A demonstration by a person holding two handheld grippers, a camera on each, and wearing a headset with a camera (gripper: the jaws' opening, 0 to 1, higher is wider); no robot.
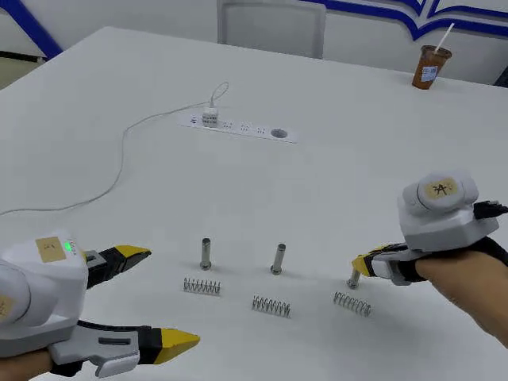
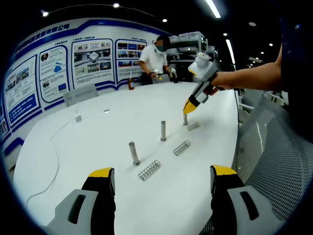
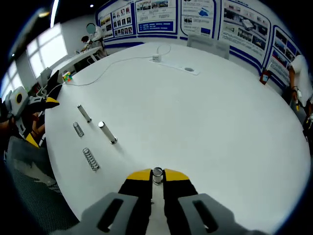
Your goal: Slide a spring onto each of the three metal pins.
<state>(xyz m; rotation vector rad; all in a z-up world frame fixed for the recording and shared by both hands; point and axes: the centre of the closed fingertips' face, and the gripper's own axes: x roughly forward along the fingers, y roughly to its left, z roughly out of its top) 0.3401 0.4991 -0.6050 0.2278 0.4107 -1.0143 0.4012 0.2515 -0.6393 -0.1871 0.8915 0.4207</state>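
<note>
Three pins stand upright in a row on the white bench [image 1: 333,182]. Landmark: middle pin [image 1: 279,259]. Left pin [image 1: 205,253] is to its left; right pin [image 1: 354,278] is to its right and slightly nearer the person.

Three springs lie flat, none on a pin yet. Middle spring [image 1: 271,305] is just in front of the middle pin. Left spring [image 1: 202,286] and right spring [image 1: 352,303] lie to either side, each before its own pin. Their long axes run along the row, crosswise to the pins.

Right tongs [image 1: 362,264], right of the middle pin, are narrow and closed about the right pin's top; the right gripper view shows the pin head between the yellow tips.

Left tongs [image 1: 159,298], left of the middle pin and beyond the left pin, are wide and hold nothing.

Judgement: the left spring is nearest the left tongs, just ahead of them, with its axis roughly in line with their reach. The jaws would close across the coil, and the spring would then need standing upright to go over a pin.
</note>
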